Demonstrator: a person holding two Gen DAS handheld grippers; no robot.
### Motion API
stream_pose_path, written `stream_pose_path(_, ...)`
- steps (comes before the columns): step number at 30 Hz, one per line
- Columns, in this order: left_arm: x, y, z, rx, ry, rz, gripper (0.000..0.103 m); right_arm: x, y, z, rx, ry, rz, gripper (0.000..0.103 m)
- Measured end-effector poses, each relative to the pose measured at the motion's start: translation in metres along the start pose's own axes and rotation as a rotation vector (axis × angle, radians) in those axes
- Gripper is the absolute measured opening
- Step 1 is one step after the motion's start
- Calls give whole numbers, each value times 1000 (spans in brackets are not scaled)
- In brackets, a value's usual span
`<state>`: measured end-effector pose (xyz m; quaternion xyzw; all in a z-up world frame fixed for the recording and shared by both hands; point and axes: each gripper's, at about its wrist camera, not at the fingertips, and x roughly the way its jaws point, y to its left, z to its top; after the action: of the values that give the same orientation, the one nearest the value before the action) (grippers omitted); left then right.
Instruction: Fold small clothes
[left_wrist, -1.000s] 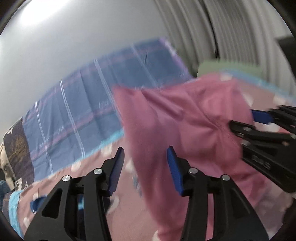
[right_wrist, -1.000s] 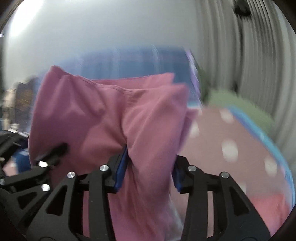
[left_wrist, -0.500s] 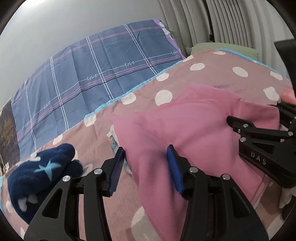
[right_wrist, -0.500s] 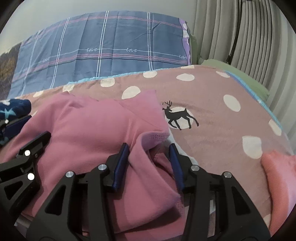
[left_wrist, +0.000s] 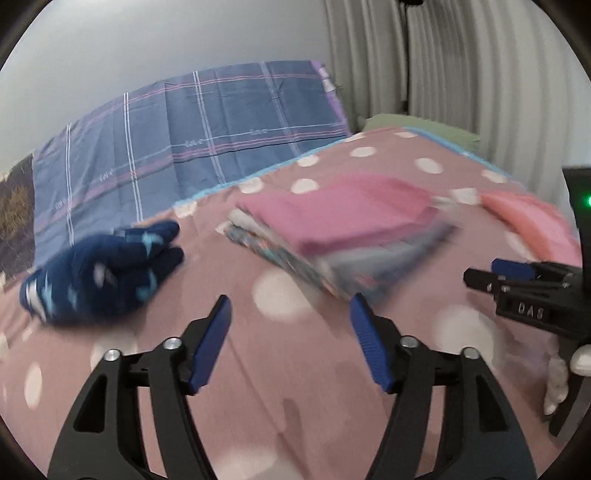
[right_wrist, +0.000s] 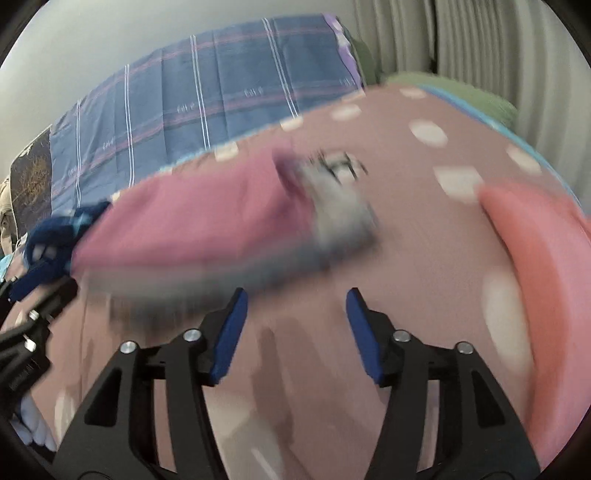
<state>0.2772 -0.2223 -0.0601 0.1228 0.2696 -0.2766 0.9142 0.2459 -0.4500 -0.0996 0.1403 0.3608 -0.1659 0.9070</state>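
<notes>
A folded pink garment (left_wrist: 332, 218) lies on top of a stack of folded clothes (left_wrist: 332, 269) on the polka-dot bedspread (left_wrist: 295, 387). It also shows, blurred, in the right wrist view (right_wrist: 192, 221). My left gripper (left_wrist: 290, 332) is open and empty, hovering in front of the stack. My right gripper (right_wrist: 295, 328) is open and empty, also back from the stack; it shows at the right edge of the left wrist view (left_wrist: 517, 280).
A dark blue star-patterned garment (left_wrist: 99, 273) lies crumpled to the left of the stack. A salmon-pink garment (right_wrist: 543, 251) lies to the right. A blue plaid pillow (left_wrist: 192, 136) stands against the wall behind. Curtains (left_wrist: 461, 62) hang at the right.
Both grippers have let go of the pink garment, opened wide and pulled back. The garment now rests folded on the stack.
</notes>
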Motion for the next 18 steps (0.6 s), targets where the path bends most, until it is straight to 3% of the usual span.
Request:
stream_pose_path(3, -57, -8, -31, -32, -43, -29, 82, -68, -5, -51, -47, -54, 34, 62)
stream_pose_path(7, -111, -13, -58, -54, -71, 25, 98, -158, 0, -103, -57, -187, 34, 91)
stream_pose_path(10, -153, -12, -73, -62, -132, 64, 101, -205, 12, -128, -65, -260, 25, 99)
stream_pose_path(18, -236, -3, -96, -61, -192, 201, 102, -266, 58, -141, -151, -303, 13, 101)
